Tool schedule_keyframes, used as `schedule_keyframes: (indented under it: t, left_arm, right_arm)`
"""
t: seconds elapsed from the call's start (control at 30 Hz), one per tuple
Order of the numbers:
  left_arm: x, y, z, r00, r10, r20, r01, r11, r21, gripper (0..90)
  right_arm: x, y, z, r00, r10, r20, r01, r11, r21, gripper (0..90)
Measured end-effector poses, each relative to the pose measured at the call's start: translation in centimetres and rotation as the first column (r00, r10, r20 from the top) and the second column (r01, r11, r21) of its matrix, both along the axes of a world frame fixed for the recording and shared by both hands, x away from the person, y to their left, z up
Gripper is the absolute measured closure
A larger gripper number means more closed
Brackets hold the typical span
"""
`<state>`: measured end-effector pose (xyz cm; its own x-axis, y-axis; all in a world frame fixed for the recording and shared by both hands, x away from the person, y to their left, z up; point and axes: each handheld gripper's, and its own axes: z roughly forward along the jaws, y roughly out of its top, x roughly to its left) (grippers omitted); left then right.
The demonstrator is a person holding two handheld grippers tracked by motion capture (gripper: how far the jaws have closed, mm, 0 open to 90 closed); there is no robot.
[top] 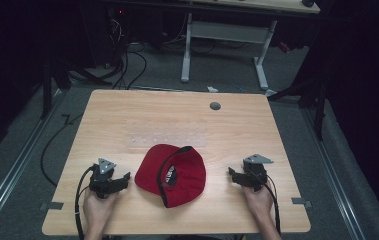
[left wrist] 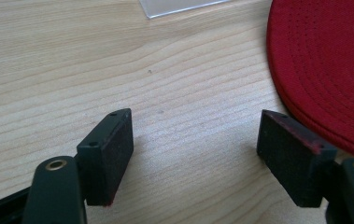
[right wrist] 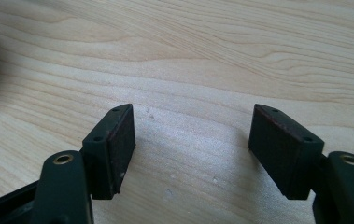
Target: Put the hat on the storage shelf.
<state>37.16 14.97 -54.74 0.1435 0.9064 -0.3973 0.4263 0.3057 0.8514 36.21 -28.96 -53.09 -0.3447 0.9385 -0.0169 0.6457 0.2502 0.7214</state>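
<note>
We flank the red cap [top: 171, 174] on the table [top: 127, 115], left gripper [top: 125, 178] and right gripper [top: 231, 174] jaws apart, empty, ready to close in from both sides.

One red cap [top: 172, 175] lies on one wooden table [top: 127, 115]; two hand-held grippers rest on that table, a left gripper [top: 122, 181] and a right gripper [top: 233, 175], each with two black jaws and each with one grey three-cornered plate on top; two hands hold them, one apiece. One round grey grommet [top: 215, 106] sits in the tabletop, and one clear flat strip [top: 167, 140] lies on the wood beyond the cap; one second table [top: 227, 30] with two white legs stands on the floor behind.
</note>
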Motion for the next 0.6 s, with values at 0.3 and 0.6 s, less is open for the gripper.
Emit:
schedule_keyframes:
  t: [0.3, 0.6]
  left_arm:
    - [0.0, -0.03, -0.01, 1.0, -0.001, 0.001, 0.001, 1.0, 0.002, 26.7]
    - [-0.02, -0.08, -0.01, 1.0, -0.007, -0.001, 0.007, 1.0, 0.004, 25.8]
  right_arm:
    - [0.01, 0.02, 0.0, 1.0, 0.002, 0.001, -0.002, 1.0, 0.0, 32.2]
    - [0.05, -0.18, 0.02, 0.9999, 0.016, 0.0, -0.016, 0.9998, 0.009, 33.1]
